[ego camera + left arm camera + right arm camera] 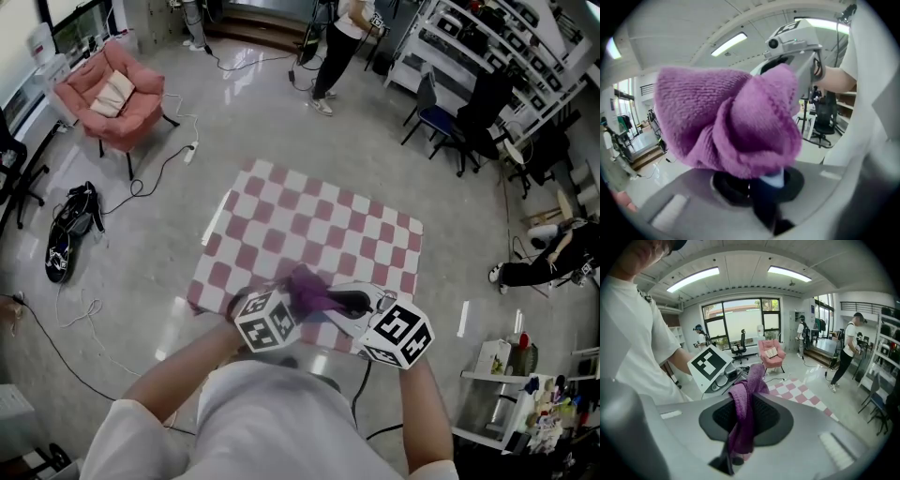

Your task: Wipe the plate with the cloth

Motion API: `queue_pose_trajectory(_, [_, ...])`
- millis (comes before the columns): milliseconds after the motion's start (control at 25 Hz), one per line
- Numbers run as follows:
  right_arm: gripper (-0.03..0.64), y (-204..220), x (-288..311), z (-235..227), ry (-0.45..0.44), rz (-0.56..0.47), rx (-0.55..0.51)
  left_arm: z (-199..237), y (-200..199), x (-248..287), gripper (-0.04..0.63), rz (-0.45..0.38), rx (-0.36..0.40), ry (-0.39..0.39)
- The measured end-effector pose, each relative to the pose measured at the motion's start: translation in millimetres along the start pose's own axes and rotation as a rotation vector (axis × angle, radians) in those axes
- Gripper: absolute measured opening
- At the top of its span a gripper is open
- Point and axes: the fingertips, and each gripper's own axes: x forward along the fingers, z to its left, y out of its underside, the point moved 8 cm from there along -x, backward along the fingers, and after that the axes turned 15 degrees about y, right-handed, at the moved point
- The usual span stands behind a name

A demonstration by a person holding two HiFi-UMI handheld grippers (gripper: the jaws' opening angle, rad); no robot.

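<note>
- Purple terry cloth (pixel 314 292) hangs bunched between the two grippers, above the near edge of the red-and-white checked table (pixel 319 234)
- The left gripper (pixel 289 305) is over the near edge of the table, towards its left corner, with its marker cube turned up towards the head camera
- In the left gripper view its jaws are closed on the cloth, which billows out in folds above a pale blue pad (pixel 776 180) and fills most of that view
- The right gripper (pixel 330 302) is just beside it over the same near edge, pointing at the left gripper
- In the right gripper view its jaws are pressed together on a narrow hanging strip of the cloth, which rises from the pinch point towards the left gripper's cube
- So each gripper pinches its own end of the cloth, which is lifted clear of the table top
- A pink armchair (pixel 112 94) stands on the floor well beyond the table's far left corner
- A standing person (pixel 337 47) is well beyond the table's far edge
- A black bag (pixel 70 230) lies on the floor well to the left of the table
</note>
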Motion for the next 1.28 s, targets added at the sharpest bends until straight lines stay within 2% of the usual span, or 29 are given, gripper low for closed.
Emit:
queue_pose_trajectory(280, [0.064, 21.7, 2.8, -27.3, 0.072, -0.013, 0.202, 6.8, 17.7, -16.7, 0.041, -0.051, 0.023, -0.008])
queue_pose_trajectory(560, [0.064, 43.3, -5.8, -46.4, 0.161, -0.062, 0.392, 8.6, 5.3, -34.3, 0.043, -0.067, 0.180, -0.042])
queue_pose_trajectory(880, [0.064, 66.3, -18.6, -62.7, 0.278, -0.105, 0.548, 19.5, 0.4, -58.3, 0.044, -0.190, 0.227, -0.034])
queue_pose_trajectory(1120, [0.064, 86.6, -30.4, -74.1, 0.289, -0.135, 0.658, 12.0, -15.7, -74.2, 0.044, -0.276, 0.313, -0.035])
queue_pose_trajectory(1280, [0.064, 100.3, -35.1, -91.2, 0.248, -0.156, 0.753, 13.6, -34.9, -80.7, 0.044, -0.340, 0.309, -0.012])
